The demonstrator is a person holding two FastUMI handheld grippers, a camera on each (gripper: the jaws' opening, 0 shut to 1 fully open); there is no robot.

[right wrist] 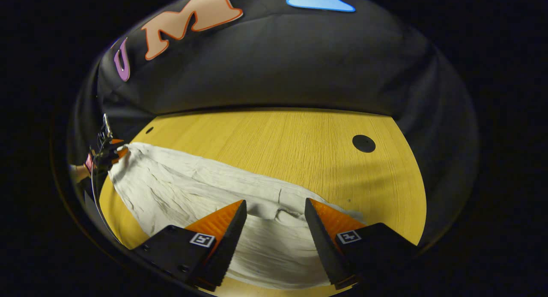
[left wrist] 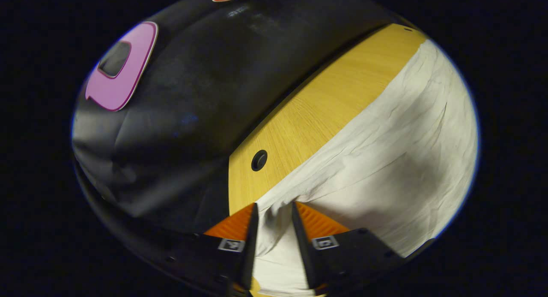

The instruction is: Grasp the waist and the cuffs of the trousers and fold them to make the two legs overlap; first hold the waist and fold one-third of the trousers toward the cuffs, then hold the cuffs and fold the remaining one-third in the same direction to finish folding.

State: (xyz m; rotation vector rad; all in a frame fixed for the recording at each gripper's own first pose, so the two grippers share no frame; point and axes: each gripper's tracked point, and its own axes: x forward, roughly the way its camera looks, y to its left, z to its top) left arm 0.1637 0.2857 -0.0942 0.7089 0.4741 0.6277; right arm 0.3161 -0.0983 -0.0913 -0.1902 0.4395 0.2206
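Trousers point(right wrist: 184, 185) spread flat on the wooden worktop point(right wrist: 274, 138)
Left gripper point(left wrist: 275, 208) fingers part-closed around a cloth edge; right gripper point(right wrist: 275, 206) fingers wide apart over the waist, gripping nothing; bare worktop beyond, booth wall point(right wrist: 274, 66) behind

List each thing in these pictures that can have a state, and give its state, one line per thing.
trousers: spread flat across the table, wrinkled, not yet folded in thirds.
left claw: open, fingers straddling the cloth edge.
right claw: open, cloth between its fingers.
table: partly covered by the trousers.
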